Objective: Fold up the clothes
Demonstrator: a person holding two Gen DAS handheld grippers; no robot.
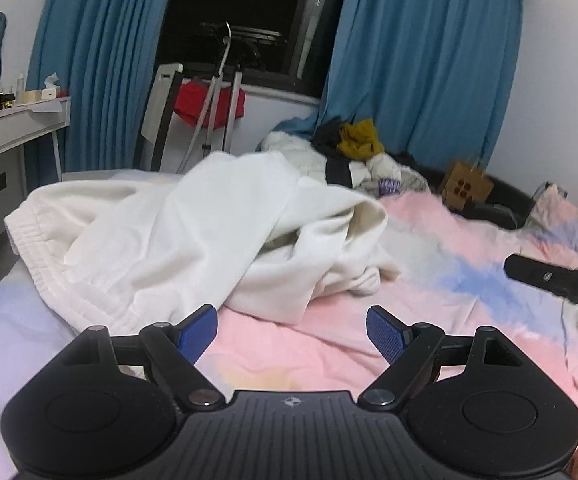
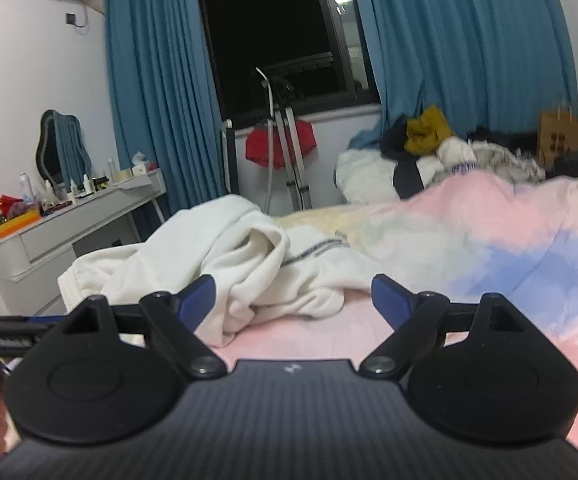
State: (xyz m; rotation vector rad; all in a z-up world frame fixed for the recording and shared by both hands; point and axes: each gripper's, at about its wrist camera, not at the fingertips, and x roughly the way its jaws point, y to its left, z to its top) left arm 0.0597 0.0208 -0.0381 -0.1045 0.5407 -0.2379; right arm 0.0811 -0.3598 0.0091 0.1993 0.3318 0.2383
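A crumpled white garment (image 1: 193, 240) with a ribbed elastic band lies on the pink and blue bedspread (image 1: 429, 300). My left gripper (image 1: 291, 326) is open just short of its near edge, blue pads apart, nothing between them. In the right wrist view the same white garment (image 2: 245, 268) is bunched ahead and to the left, showing a dark stripe. My right gripper (image 2: 293, 296) is open above the bedspread (image 2: 509, 248), its left pad close to the cloth. The right gripper's black body (image 1: 557, 282) shows at the right edge of the left wrist view.
A heap of other clothes (image 1: 353, 152) lies at the far side of the bed under blue curtains (image 1: 421, 60). A white dressing table (image 2: 69, 220) with bottles stands left. A drying rack with a red cloth (image 2: 281, 144) is by the window. A cardboard box (image 1: 467, 188) sits far right.
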